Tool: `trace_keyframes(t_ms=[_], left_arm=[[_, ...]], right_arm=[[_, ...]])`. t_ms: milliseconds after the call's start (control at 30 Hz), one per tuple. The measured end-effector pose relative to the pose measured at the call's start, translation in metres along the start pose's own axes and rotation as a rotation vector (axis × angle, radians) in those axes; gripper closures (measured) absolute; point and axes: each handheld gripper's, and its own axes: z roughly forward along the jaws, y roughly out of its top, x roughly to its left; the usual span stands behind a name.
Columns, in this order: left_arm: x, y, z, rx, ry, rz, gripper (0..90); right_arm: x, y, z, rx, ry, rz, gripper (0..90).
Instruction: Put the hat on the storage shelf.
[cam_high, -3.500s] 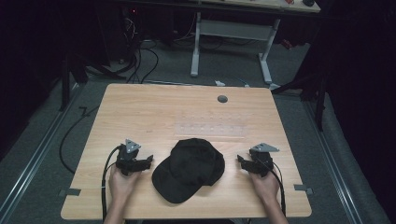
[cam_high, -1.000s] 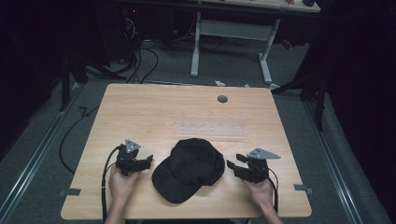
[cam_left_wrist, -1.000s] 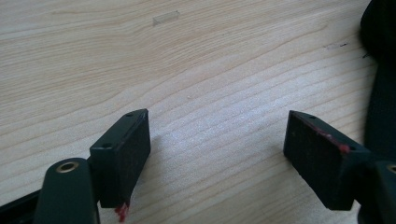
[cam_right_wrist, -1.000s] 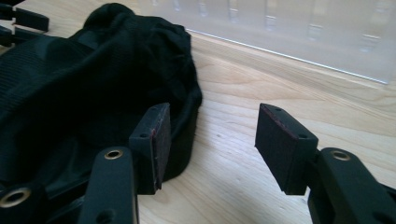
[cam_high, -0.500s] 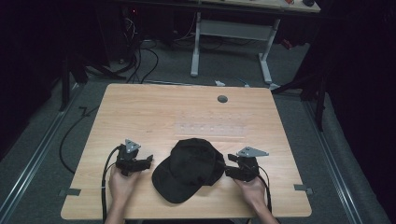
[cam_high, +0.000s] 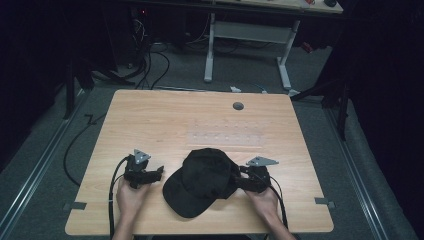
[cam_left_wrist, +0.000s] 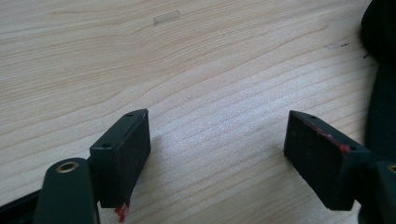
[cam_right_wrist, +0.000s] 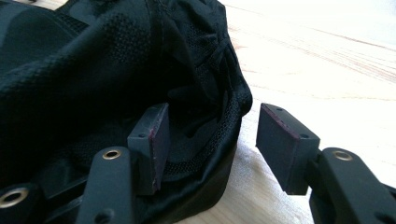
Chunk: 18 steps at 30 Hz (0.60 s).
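Observation:
A black cap (cam_high: 202, 180) lies on the wooden table (cam_high: 150, 125) near the front edge, brim toward the person. My left gripper (cam_high: 156, 173) rests on the table just left of the cap, held by a hand. It stands open over bare wood (cam_left_wrist: 217, 140), and the cap's edge (cam_left_wrist: 380, 70) shows at the right. My right gripper (cam_high: 239, 181) is against the cap's right side. It is open (cam_right_wrist: 210, 140): one jaw sits inside the cap's opening, the other outside on the table, and the mesh rim (cam_right_wrist: 229, 121) lies between them.
A grey round grommet (cam_high: 238, 105) sits near the table's far edge. A clear flat strip (cam_high: 227, 135) lies mid-table behind the cap. Cables trail from both grippers over the front edge. A white desk frame (cam_high: 247, 35) and floor cables lie beyond.
My right gripper has slid left across the table until its jaws straddle the cap's rim. The left gripper and the cap have stayed put.

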Motion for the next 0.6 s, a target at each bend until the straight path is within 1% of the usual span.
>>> trace_keyframes(t_ms=[100,267,367,467,533,600], left_arm=[[0.000,0.000,0.000,0.000,0.000,0.000,23.2],[0.000,0.000,0.000,0.000,0.000,0.000,23.2],[0.000,0.000,0.000,0.000,0.000,0.000,23.2],[0.000,0.000,0.000,0.000,0.000,0.000,23.2],[0.000,0.000,0.000,0.000,0.000,0.000,23.2],[0.000,0.000,0.000,0.000,0.000,0.000,23.2]], right_arm=[[0.000,0.000,0.003,0.009,-0.004,0.009,45.6],[0.001,-0.001,0.007,0.017,-0.022,-0.006,47.7],[0.001,-0.001,0.008,0.021,-0.023,-0.008,48.4],[0.000,-0.002,0.011,0.040,-0.034,-0.020,49.7],[0.001,-0.003,0.011,0.033,-0.041,-0.025,51.8],[0.002,-0.003,0.011,0.037,-0.058,-0.043,54.5]])
